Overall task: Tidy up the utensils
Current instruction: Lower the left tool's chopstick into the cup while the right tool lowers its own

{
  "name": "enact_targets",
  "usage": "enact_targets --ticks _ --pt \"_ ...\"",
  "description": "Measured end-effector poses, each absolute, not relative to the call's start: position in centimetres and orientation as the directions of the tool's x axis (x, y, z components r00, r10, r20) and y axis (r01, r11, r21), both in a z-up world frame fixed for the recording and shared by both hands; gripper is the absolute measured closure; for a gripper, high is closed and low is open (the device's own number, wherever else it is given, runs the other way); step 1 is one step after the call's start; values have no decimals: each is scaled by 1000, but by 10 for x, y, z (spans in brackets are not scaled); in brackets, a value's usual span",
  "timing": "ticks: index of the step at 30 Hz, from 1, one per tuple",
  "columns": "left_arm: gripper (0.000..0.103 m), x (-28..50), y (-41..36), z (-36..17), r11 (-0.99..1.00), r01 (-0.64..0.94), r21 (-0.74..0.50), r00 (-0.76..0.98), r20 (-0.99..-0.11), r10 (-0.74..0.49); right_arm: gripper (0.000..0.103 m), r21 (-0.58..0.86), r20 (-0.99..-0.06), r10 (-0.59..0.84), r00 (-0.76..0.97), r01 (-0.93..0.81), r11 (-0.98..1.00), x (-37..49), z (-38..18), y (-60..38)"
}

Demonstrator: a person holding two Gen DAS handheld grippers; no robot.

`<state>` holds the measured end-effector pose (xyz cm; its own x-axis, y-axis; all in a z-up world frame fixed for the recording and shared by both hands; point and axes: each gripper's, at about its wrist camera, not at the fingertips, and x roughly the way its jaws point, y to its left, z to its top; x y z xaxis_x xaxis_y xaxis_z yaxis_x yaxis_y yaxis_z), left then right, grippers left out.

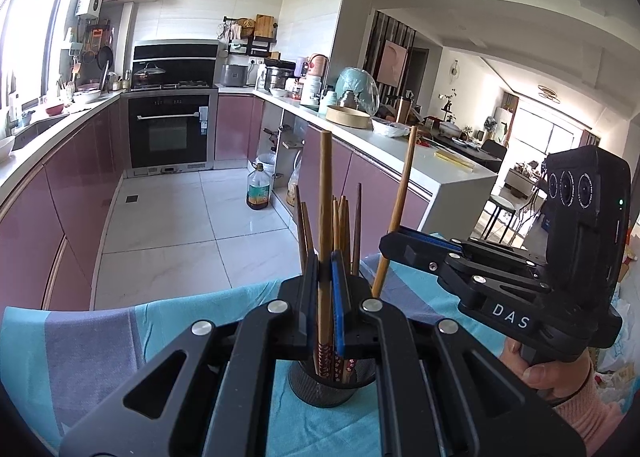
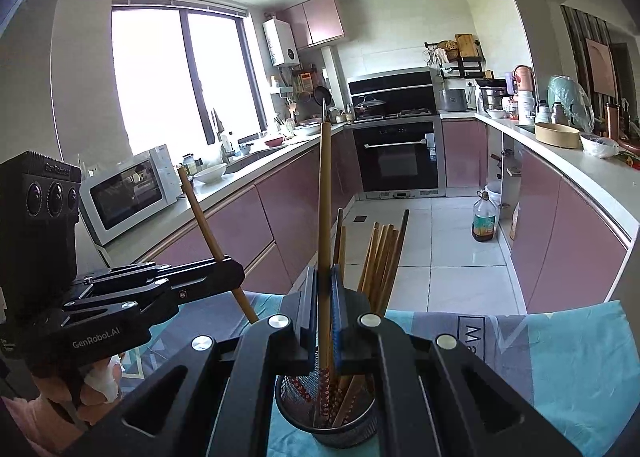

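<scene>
A black mesh utensil cup [image 1: 324, 385] stands on a blue and grey cloth [image 1: 92, 341] and holds several wooden chopsticks [image 1: 344, 225]. My left gripper [image 1: 326, 269] is shut on one upright chopstick [image 1: 325, 185] whose lower end is inside the cup. My right gripper [image 2: 325, 285] is shut on another chopstick [image 2: 325, 193], which also reaches down into the cup [image 2: 328, 409]. In the left wrist view the right gripper [image 1: 396, 239] holds its chopstick [image 1: 402, 193] tilted. In the right wrist view the left gripper [image 2: 230, 269] holds its chopstick [image 2: 198, 213] tilted.
A kitchen lies beyond the cloth: pink cabinets, an oven [image 1: 170, 129], an oil bottle [image 1: 258, 187] on the tiled floor, a microwave [image 2: 128, 193] on the left counter, and a cluttered right counter [image 1: 400, 145].
</scene>
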<state>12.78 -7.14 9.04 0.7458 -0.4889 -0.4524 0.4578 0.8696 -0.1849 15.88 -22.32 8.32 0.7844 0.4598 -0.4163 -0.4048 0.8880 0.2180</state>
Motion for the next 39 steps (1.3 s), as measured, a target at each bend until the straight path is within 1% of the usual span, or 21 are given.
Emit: enact_targets --ticks 39 --pt "96 161 -89 80 874 459 -159 694 -550 -465 98 250 -477 459 749 -385 888 169 60 -217"
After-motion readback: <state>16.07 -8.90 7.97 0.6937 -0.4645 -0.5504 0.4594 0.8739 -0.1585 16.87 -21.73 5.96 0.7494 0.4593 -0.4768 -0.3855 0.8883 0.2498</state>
